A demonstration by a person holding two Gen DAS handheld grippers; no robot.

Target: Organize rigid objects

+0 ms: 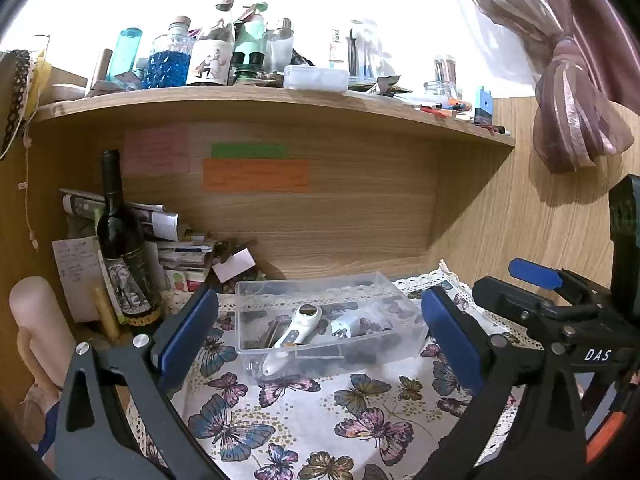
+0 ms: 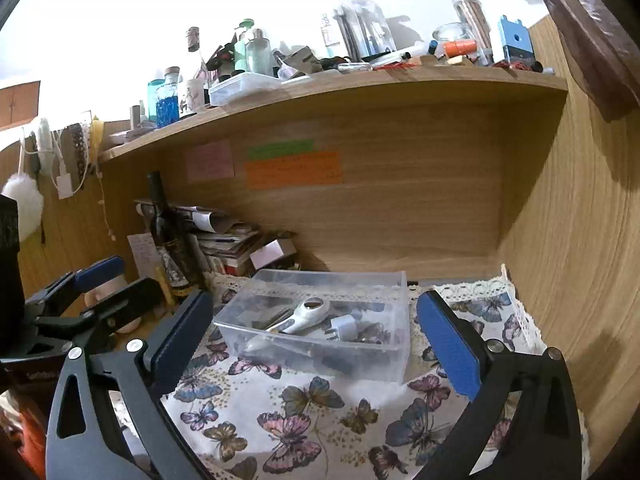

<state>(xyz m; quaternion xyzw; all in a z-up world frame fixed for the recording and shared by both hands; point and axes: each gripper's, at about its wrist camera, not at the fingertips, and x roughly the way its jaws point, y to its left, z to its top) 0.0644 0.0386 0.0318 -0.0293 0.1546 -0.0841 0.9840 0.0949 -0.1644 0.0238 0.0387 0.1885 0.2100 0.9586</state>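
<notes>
A clear plastic box [image 1: 404, 318] [image 2: 394, 354] stands on the butterfly cloth [image 1: 304, 412] [image 2: 320, 412] under the shelf. In it lie a white handheld device [image 1: 298, 330] [image 2: 306, 314], a white plug adapter [image 1: 344, 327] [image 2: 343, 327] and some dark items. My left gripper [image 1: 316, 328] is open and empty, its blue pads apart on either side of the box's front. My right gripper [image 2: 314, 340] is open and empty, also before the box. The right gripper shows in the left wrist view [image 1: 536, 280], the left one in the right wrist view [image 2: 96, 280].
A dark wine bottle [image 1: 120, 240] [image 2: 168, 236] and a stack of papers [image 1: 176, 240] [image 2: 224, 236] stand at the back left. A pale candle [image 1: 36, 320] is at the far left. The wooden shelf [image 1: 280, 108] [image 2: 360, 80] overhead carries several bottles and jars. A wooden side wall [image 2: 580, 260] closes the right.
</notes>
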